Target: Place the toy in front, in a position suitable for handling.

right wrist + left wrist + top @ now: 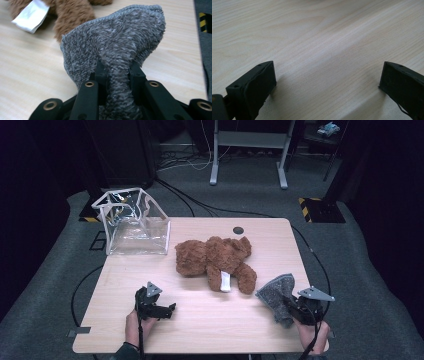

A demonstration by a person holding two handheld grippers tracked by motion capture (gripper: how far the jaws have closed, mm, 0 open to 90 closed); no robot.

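Note:
A brown teddy bear [217,261] with a white tag [225,282] lies in the middle of the wooden table [200,320]. My right gripper [289,306], near the table's front right corner, is shut on a grey fuzzy cloth [277,295]. In the right gripper view the cloth [117,50] bunches between the two black jaws and fans out above them, with the bear's leg [72,17] and tag [31,15] behind it. My left gripper [167,311] rests low at the front left, open, with bare wood between its fingers [259,85].
A clear plastic bag with white edging [135,222] stands open at the table's back left corner. A dark round hole [238,230] sits near the back edge. Cables and a desk frame [250,150] lie on the floor beyond.

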